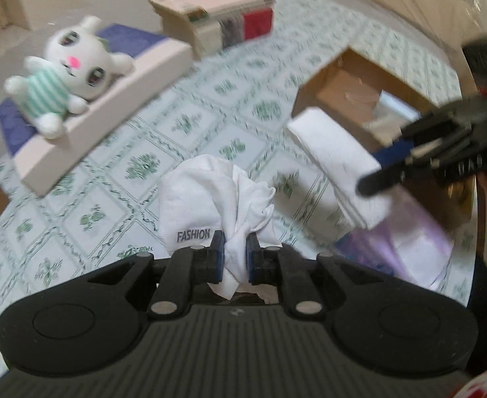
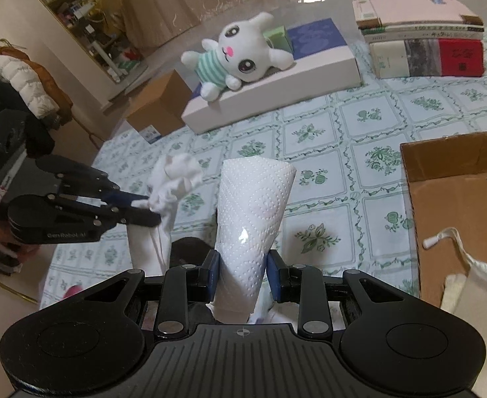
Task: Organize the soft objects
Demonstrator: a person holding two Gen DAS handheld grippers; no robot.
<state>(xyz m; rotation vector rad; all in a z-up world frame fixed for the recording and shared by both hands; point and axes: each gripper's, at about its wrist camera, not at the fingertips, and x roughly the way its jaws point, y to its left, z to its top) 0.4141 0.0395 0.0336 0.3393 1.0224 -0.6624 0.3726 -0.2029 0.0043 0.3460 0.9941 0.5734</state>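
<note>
White cloth (image 1: 210, 199) pinched mid-bunch by left gripper (image 1: 236, 252), jaws nearly closed. Folded paper towel (image 2: 250, 219) clamped by right gripper (image 2: 241, 275), 3 o'clock of cloth. Both judged light, limp; bunched grip advised.

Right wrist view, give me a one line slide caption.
Right tool grips folded paper towel; left tool lifts white cloth.
</note>
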